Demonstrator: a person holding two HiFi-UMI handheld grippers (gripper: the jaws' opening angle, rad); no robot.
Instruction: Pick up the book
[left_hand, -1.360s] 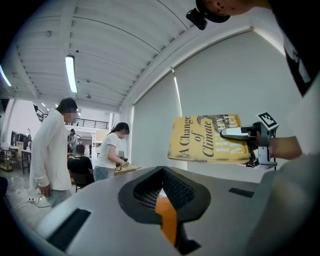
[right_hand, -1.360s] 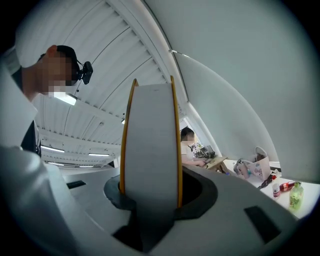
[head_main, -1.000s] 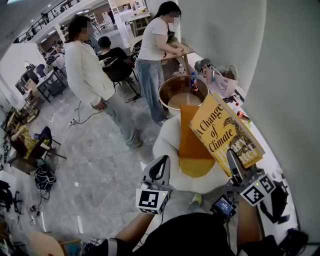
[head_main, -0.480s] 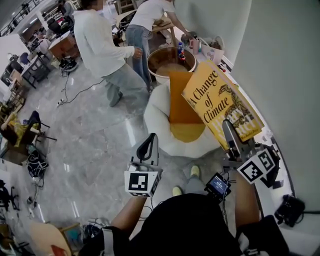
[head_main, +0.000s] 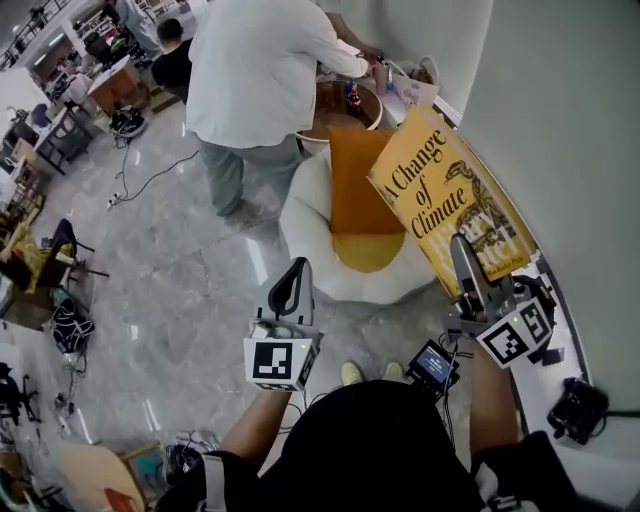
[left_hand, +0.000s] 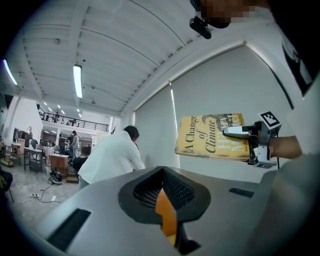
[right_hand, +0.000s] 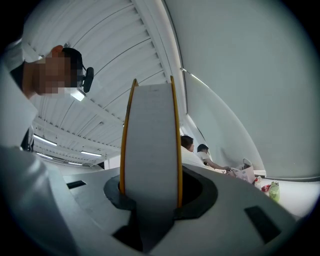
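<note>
Head view: the book (head_main: 450, 215) is held aloft at centre right, pinched edge-on by the right gripper (head_main: 462, 250); the left gripper (head_main: 296, 268) is pressed shut, empty. Lifting seems done; a steady hold is needed next

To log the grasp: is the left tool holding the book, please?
No, the right tool grips the book; the left tool holds nothing.

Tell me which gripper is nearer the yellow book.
Right. The right gripper is clamped on the lower edge of the yellow book; the left gripper is apart from it, off to the side.
</note>
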